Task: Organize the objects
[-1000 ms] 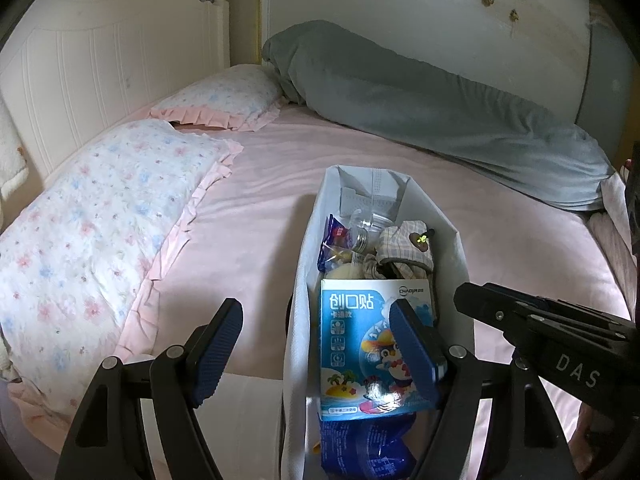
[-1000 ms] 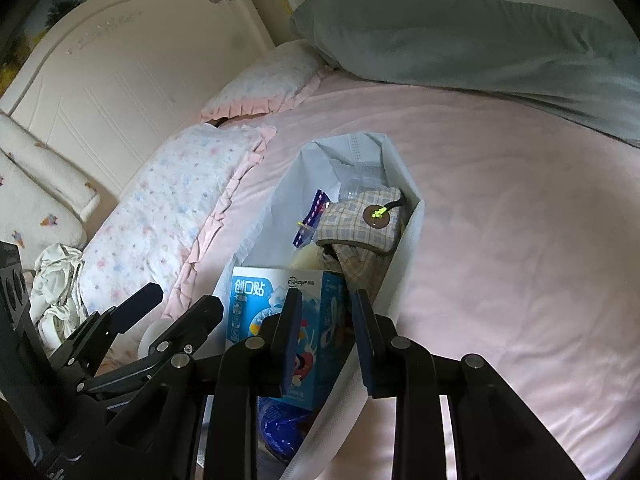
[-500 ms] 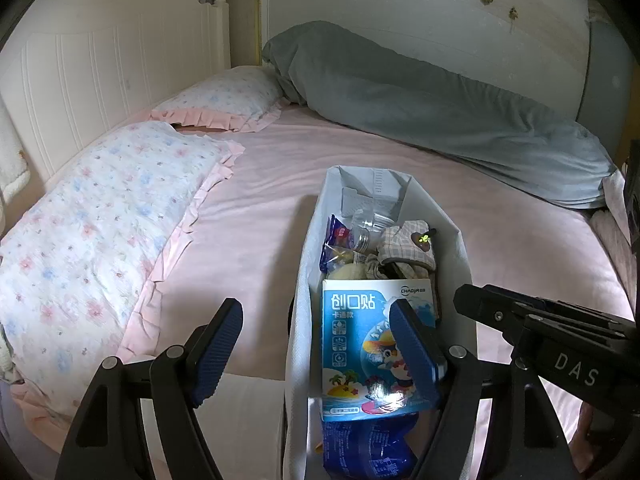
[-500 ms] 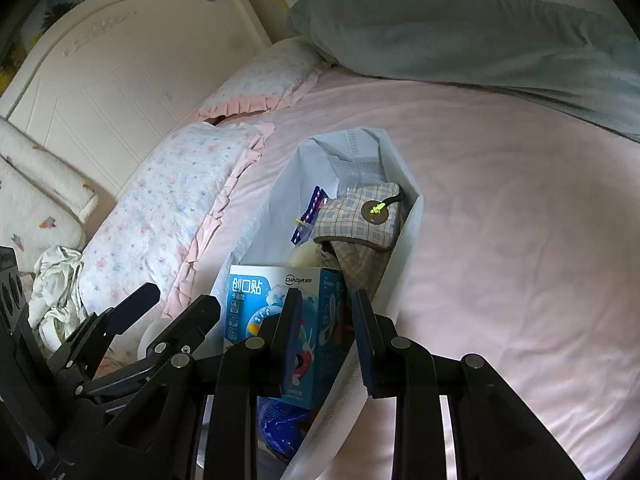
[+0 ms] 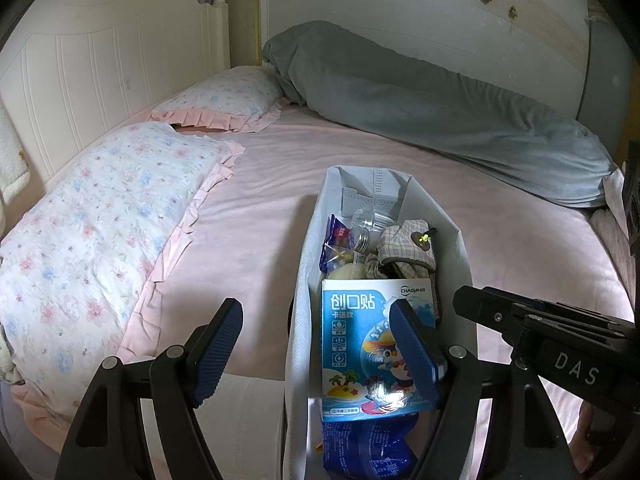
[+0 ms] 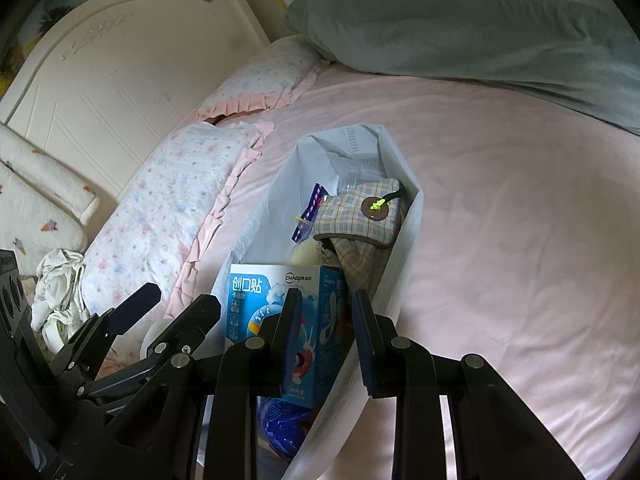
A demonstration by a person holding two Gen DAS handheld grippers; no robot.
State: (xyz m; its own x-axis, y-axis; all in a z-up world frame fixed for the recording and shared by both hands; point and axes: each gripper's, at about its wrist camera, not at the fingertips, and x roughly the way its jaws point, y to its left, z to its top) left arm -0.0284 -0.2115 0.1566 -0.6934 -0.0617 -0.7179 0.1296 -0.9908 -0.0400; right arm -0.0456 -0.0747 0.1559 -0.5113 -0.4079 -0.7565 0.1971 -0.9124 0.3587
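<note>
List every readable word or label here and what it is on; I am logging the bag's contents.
"创口贴": big white letters on the blue box in the white bag.
"CHAOYA": brand at that box's top corner; the characters after it are too small.
"卡通款": smaller line below the title.
"DAS": on the right gripper.
The blue snack packet print is unreadable.

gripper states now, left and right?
Left gripper: open, straddling the bag wall, gripping nothing.
Right gripper: partly open over the box; no grip visible.

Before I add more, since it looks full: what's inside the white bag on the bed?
The white bag holds a blue plaster box, a plaid pouch, a clear bottle, snack packets and a blue packet under the box. Anything deeper is covered.
</note>
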